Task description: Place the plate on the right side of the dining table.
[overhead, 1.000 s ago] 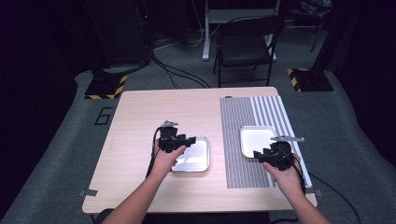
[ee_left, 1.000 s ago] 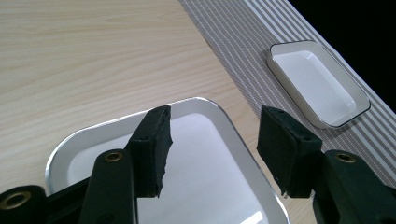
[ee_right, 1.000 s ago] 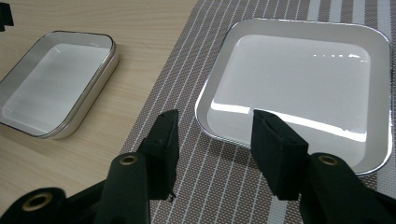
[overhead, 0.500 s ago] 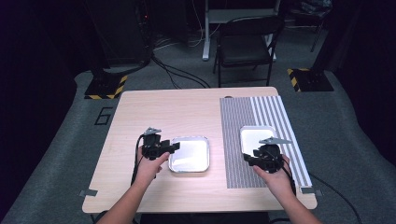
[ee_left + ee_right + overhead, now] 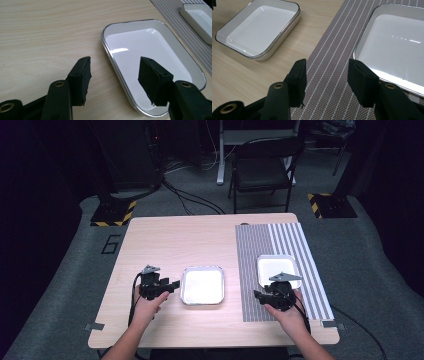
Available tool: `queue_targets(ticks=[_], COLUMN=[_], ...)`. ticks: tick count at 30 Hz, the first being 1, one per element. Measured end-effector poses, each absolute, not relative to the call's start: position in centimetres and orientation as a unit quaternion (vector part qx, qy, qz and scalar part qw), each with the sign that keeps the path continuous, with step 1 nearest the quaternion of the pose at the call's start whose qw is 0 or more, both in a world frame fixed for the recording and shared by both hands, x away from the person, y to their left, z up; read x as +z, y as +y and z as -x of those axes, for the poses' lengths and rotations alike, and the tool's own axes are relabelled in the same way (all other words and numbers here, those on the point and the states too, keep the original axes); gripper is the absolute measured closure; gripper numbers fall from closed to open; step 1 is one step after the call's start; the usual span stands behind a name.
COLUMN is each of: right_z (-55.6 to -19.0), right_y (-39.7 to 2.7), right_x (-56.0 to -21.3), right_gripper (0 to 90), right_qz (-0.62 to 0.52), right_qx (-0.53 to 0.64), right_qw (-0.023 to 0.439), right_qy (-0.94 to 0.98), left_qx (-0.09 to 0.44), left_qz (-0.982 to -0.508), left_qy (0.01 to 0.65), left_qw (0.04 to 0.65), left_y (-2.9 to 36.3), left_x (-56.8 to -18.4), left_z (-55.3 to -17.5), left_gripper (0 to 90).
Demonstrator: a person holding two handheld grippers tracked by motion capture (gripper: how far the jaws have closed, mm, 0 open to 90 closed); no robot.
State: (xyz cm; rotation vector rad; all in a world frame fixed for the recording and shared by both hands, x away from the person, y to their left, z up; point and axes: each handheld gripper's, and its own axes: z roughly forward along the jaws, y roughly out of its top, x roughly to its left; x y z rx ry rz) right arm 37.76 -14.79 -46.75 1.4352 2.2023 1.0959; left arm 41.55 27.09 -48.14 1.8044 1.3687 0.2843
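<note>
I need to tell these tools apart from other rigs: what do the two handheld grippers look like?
Both the left gripper and the right gripper are black, each with two blocky, square-ended jaws and brass-coloured rivets at the arm pivots. Each carries a grey three-cornered plate on top and trails a black cable. The forearms are bare, with no sleeves.

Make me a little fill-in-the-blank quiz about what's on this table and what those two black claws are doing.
1. The table holds ____ white trays.
2. The right tray sits on a ____ placemat, while the left tray sits on bare wood.
3. Neither the left claw nor the right claw grips anything; the jaws of both stand ____.
4. Beyond the table stands a black ____.

Missing words: two; striped; open; chair
</note>
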Motion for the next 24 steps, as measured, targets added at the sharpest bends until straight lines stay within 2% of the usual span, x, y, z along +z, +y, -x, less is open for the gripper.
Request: queue_targets(ticks=[24], right_z=[-37.4], right_y=[-12.2], right_x=[-49.8], right_gripper=[46.2], right_qz=[-0.451], right_qx=[0.369], right_qw=[0.145], right_qy=[0.800], left_qx=[0.112], left_qz=[-0.739], left_qy=[0.551], left_qw=[0.371], left_y=[28.7], left_x=[-50.6], left_z=[-41.9], left_gripper=[41.6])
